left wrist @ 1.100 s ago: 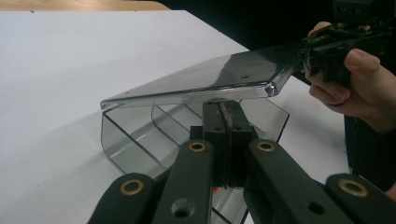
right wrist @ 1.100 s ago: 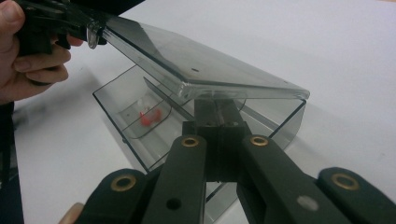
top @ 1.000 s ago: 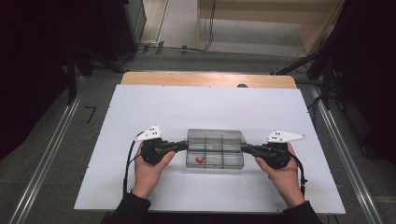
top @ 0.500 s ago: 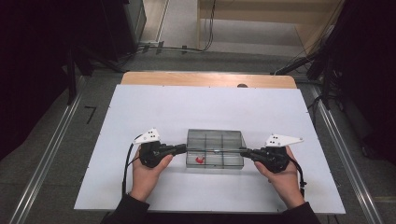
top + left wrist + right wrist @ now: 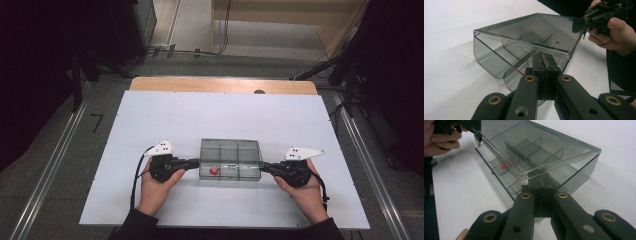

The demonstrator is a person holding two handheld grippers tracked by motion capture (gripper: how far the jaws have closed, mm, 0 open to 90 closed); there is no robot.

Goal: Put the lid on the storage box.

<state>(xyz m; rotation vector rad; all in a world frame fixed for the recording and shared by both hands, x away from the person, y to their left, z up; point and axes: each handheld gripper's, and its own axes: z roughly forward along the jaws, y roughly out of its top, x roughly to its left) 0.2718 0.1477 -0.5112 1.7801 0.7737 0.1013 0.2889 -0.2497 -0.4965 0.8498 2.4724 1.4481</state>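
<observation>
Sitting near the front of the white table [image 5: 150, 125] is a clear box [image 5: 230, 150] with little walls inside and something small and red [image 5: 213, 171]. Its lid [image 5: 529, 30] is lifted a bit — the left gripper [image 5: 194, 162] and right gripper [image 5: 264, 166] each pinch one end, jaws squeezed tight.

A white table top [image 5: 225, 120] fills the middle, with a wooden strip [image 5: 222, 85] along its edge at 12 o'clock. Grey floor [image 5: 55, 165] lies around it, with metal rails [image 5: 45, 185] at 9 and 3 o'clock. Black cables [image 5: 200, 51] run across the floor at 12 o'clock, beside dark furniture [image 5: 125, 25] at 11 o'clock.
</observation>
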